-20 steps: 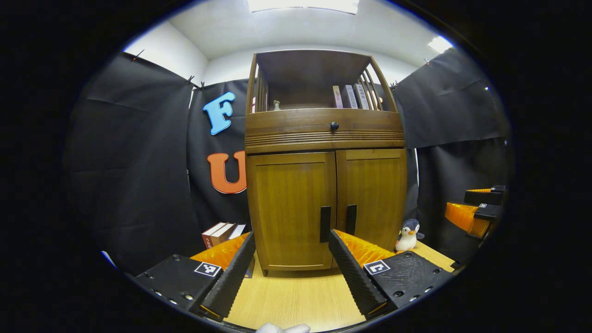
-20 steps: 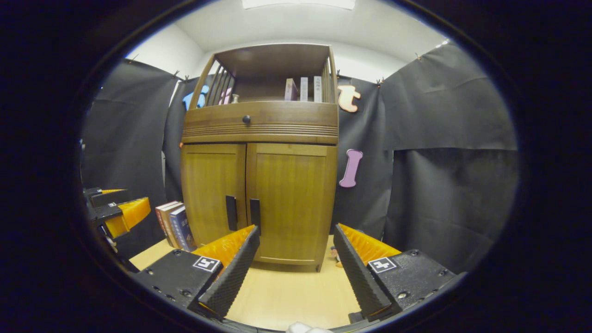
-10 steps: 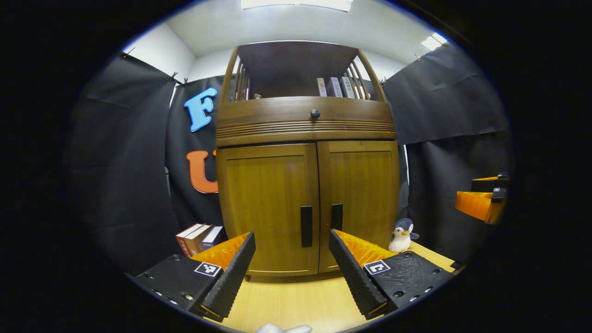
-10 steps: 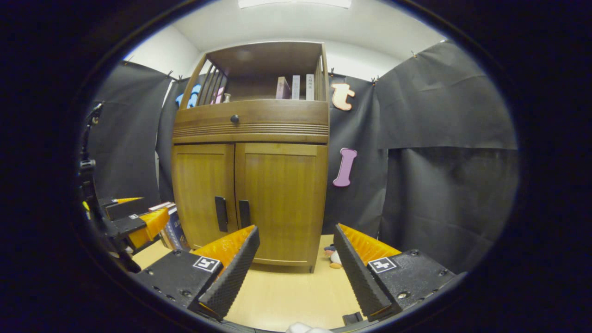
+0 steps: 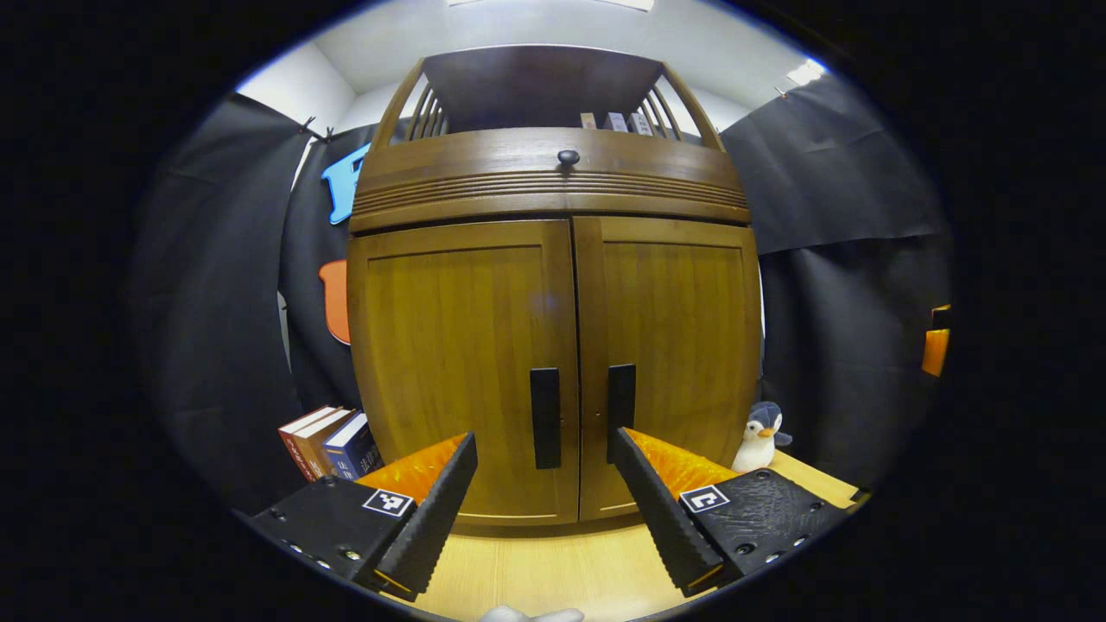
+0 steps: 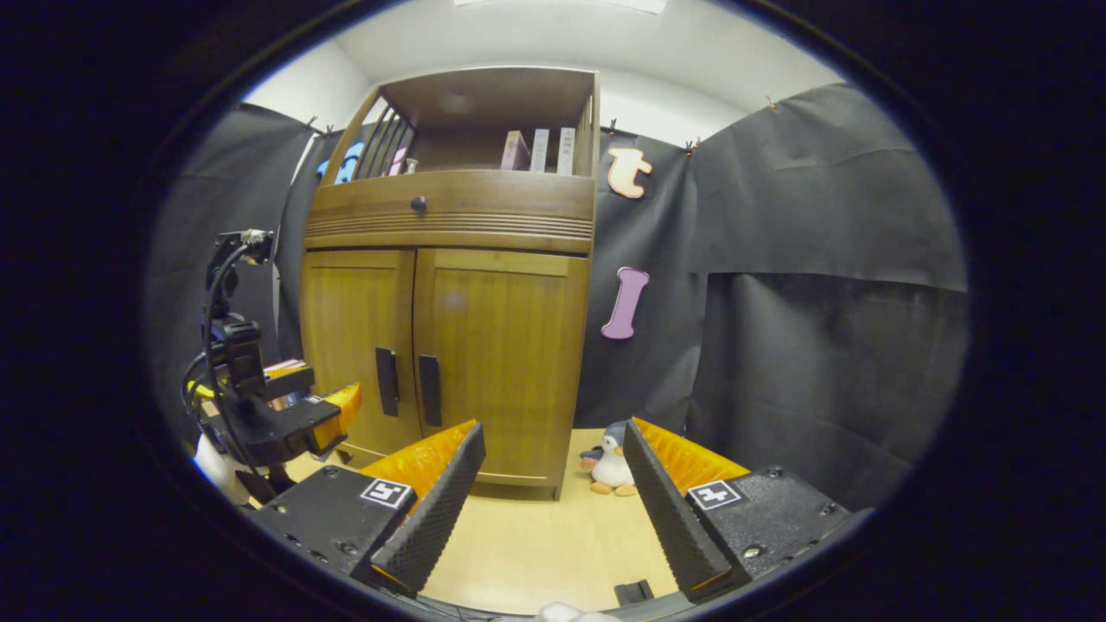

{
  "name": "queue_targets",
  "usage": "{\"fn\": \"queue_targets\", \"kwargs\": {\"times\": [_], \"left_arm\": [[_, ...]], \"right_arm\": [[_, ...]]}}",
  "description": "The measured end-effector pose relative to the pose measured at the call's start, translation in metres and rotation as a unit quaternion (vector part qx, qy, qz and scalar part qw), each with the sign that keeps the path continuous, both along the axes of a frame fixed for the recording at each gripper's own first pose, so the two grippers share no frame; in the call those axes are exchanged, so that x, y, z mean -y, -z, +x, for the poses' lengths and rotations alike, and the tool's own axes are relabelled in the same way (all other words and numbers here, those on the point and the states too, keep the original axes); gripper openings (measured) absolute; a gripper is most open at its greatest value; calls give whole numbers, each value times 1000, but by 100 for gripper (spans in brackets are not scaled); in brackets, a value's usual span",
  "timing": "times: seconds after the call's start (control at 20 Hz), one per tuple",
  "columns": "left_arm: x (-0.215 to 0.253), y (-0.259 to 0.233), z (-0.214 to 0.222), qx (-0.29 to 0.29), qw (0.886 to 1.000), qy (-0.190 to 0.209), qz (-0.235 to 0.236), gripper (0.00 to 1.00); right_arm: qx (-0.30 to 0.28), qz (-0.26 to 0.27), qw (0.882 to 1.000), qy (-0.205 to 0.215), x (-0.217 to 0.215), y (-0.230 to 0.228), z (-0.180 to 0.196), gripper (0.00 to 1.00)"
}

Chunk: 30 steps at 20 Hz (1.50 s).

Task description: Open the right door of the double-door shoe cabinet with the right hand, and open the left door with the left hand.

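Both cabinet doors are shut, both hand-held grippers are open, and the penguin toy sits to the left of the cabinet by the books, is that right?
Not quite. The penguin toy sits to the right of the cabinet; the books are on its left, as the left gripper view shows. The rest holds: left door and right door are shut, and the left hand-held gripper and right hand-held gripper are open.

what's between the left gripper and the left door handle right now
Nothing visible. In the left gripper view the open left gripper faces the left door handle across bare tabletop. The books sit off to the cabinet's left, the penguin toy to its right.
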State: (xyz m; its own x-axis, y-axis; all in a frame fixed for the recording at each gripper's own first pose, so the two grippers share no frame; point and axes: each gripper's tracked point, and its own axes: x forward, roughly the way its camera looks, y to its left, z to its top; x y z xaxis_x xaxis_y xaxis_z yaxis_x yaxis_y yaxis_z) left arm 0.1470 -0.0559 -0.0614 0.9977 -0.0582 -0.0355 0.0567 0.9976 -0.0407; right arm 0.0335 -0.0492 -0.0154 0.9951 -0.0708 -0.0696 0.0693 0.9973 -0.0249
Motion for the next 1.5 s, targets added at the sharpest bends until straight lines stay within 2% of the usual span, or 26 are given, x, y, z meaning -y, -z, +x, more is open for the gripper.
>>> {"fn": "queue_targets", "kwargs": {"times": [0.35, 0.4, 0.45, 0.55, 0.85, 1.2, 1.4, 1.45, 1.5], "left_arm": [[-37, -23, -34, 15, 999, -34, 9, 96], [-43, -26, -41, 16, 999, -39, 11, 100], [-48, -28, -48, 16, 999, -43, 11, 96], [-60, -31, -62, 13, 999, -51, 7, 96], [-91, -42, -99, 6, 997, -79, 20, 96], [-106, -59, -128, 4, 995, -96, 20, 96], [-119, -66, -146, 5, 992, -117, 41, 96], [-123, -67, -152, 4, 991, -125, 43, 96], [-126, -67, -155, 3, 991, -129, 42, 96]], "right_arm": [[-4, -2, 1000, -27, -20, 12, 38, 100], [-4, -5, 999, -33, -26, 13, 45, 100], [-5, -6, 999, -39, -33, 16, 53, 100], [-5, 0, 999, -51, -49, 20, 70, 100], [-11, 3, 996, -87, -100, 36, 133, 100], [-35, 4, 994, -103, -150, 66, 217, 100], [-62, 4, 991, -115, -177, 85, 258, 95], [-68, 10, 991, -116, -183, 87, 265, 88], [-72, 16, 990, -119, -189, 88, 270, 85]]}}
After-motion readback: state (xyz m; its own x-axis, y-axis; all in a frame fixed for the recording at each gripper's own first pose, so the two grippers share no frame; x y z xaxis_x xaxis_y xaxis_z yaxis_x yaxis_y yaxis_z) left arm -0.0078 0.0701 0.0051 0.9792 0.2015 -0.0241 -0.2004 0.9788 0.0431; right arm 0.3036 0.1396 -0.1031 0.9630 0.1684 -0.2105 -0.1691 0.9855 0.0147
